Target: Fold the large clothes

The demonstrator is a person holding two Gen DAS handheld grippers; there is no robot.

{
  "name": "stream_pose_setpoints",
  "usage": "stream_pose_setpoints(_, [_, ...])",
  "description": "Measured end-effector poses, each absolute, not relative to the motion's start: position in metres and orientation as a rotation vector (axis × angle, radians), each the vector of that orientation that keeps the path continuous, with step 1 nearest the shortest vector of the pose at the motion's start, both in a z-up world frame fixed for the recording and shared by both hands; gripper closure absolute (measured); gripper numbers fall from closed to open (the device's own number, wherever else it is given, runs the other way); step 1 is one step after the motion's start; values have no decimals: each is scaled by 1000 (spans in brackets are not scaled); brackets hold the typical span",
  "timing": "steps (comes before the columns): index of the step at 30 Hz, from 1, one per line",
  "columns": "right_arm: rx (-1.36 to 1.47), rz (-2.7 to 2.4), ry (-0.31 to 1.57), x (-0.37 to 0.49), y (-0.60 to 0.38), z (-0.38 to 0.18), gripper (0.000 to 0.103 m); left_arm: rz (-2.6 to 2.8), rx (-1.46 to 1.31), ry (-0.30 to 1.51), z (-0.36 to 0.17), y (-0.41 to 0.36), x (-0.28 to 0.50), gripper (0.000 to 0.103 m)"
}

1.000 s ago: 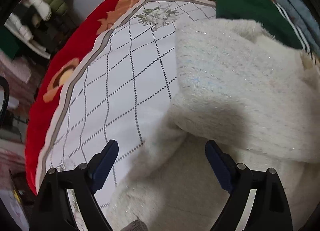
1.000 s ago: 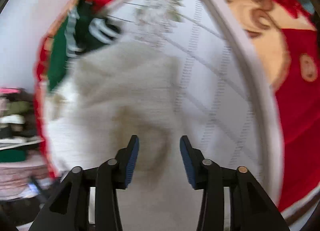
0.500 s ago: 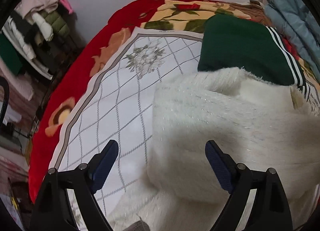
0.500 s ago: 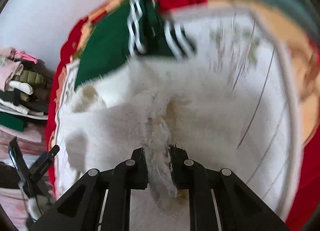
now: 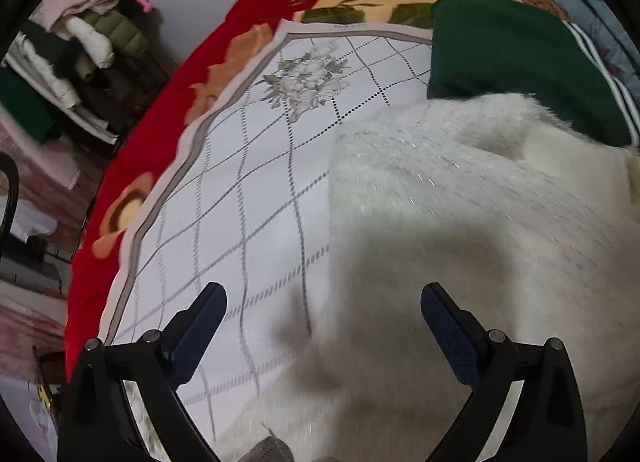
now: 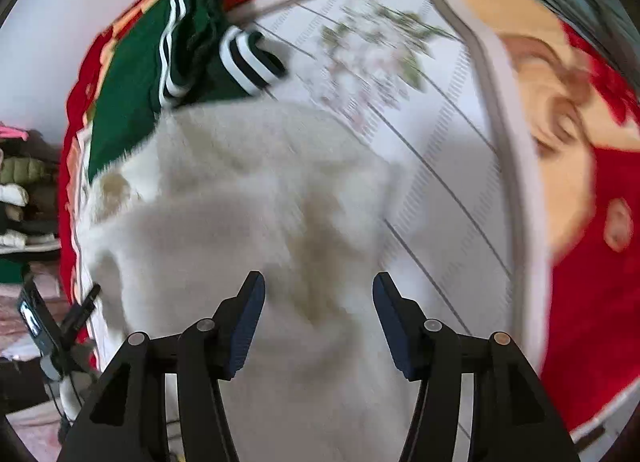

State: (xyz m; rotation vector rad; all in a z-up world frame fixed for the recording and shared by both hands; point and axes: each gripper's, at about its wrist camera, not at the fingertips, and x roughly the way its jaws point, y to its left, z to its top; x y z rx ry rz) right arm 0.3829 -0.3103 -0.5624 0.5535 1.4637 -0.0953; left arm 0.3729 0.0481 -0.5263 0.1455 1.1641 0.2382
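Fluffy white knit, the large sweater [image 5: 460, 222] is lying folded over on the bed, its left edge running straight down the bedspread [image 5: 248, 198] and its far edge touching a green striped garment [image 5: 512, 58]. Open quilt is showing to the left of the sweater in the left wrist view and to its right in the right wrist view, out to the grey border and the red floral blanket [image 5: 168, 110] beyond. The pile is looking soft and shaggy, faintly glittering; the bedspread is smooth, with a dotted diamond grid. The left claw [image 5: 323, 304] is hanging wide open over the sweater's left edge, gripping nothing. The right claw [image 6: 318, 294] is hovering partly open above the sweater [image 6: 256, 190], also empty. Stacked clothes [image 5: 84, 42] are sitting beyond the bed.
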Motion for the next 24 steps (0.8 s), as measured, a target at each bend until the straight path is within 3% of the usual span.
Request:
stream_pose_setpoints(3, [534,-67,1541,351,-314,-561,44,247,143,1162,-511,29,339,3])
stream_pose_setpoints(6, [534,-1,1642,329,-309,-598,43,259,179,1169,-508,3,311,3])
stream_pose_setpoints(7, [530,7,1672,322,-307,-612,49,267,190,1173,-509,-5,304,3])
stream_pose_setpoints(8, [512,12,1719,310,-303,-634,81,283,210,1182,-512,-16,291,3])
stream_pose_setpoints(9, [474,2,1769,301,-300,-650,91,302,238,1202,-518,-27,277,3])
stream_pose_setpoints(13, [357,107,1819,277,-290,-672,92,385,312,1282,-533,-60,228,3])
stream_pose_setpoints(15, [354,165,1851,278,-293,-663,81,435,310,1322,-533,-74,203,3])
stream_pose_setpoints(17, [418,220,1871,272,-303,-655,50,483,295,1348,-527,-87,182,3])
stream_pose_setpoints(21, [469,404,1955,233,-296,-669,49,549,281,1360,-518,-108,153,3])
stream_pose_setpoints(22, [426,417,1998,219,-291,-680,57,560,291,1365,-520,-115,146,3])
stream_pose_setpoints(24, [271,470,1969,198,-277,-684,60,559,303,1374,-524,-126,137,3])
